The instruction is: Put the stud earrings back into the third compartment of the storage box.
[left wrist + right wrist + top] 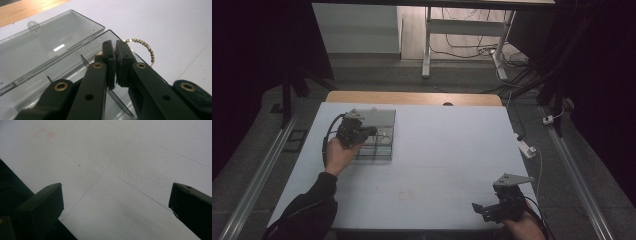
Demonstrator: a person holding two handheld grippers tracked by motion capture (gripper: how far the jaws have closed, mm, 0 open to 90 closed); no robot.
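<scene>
A clear plastic box (382, 149) lies open at the table's back left, its lid (50, 47) folded back flat. My left gripper (115, 48) hangs over the box's open compartments, shut on a gold bead bracelet (148, 48) whose loop curves out to the right of the jaws. In the high view the left gripper (361, 132) sits above the box's left part, held by a hand in a dark sleeve. My right gripper (478, 209) rests near the table's front right edge. Its jaws stand wide apart over the bare white tabletop (120, 165), with nothing between them (116, 195).
The white tabletop (442, 150) spreads between the two hands, with a faint red mark (408, 192) near the front middle. A wooden strip (412, 97) runs along the far edge. Cables and a white plug (527, 148) lie off the right side.
</scene>
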